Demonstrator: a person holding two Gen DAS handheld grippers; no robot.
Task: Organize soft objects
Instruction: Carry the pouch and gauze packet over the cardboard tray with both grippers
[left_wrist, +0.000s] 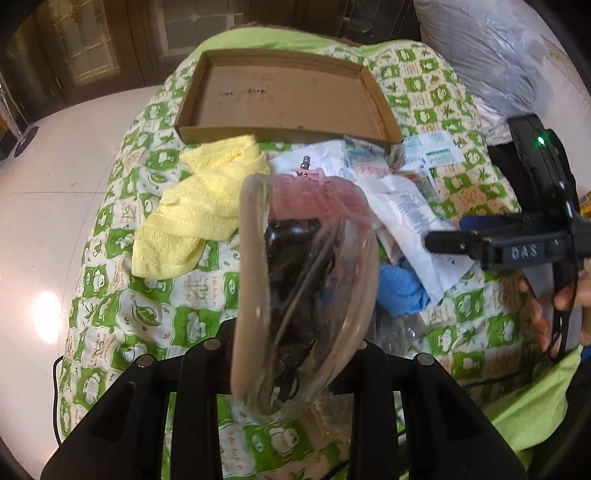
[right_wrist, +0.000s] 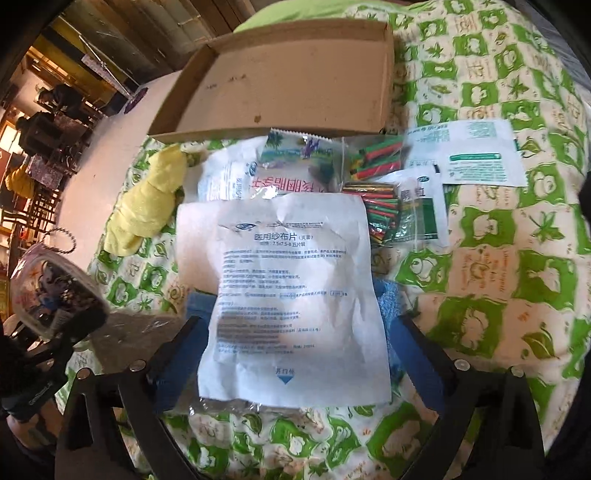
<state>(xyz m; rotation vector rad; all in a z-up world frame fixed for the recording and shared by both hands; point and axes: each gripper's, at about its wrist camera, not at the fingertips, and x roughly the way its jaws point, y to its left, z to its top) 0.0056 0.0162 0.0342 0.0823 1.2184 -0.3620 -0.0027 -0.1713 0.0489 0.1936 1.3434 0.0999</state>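
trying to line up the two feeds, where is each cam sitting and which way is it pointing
Left wrist: on the left gripper, facing the cardboard tray across the quilt; a clear pouch sits between its fingers, and the right gripper and hand show.
Right wrist: on the right gripper, open around the white gauze packet; the left gripper with the pouch shows at left.
Shared: tray, yellow towel, packet.
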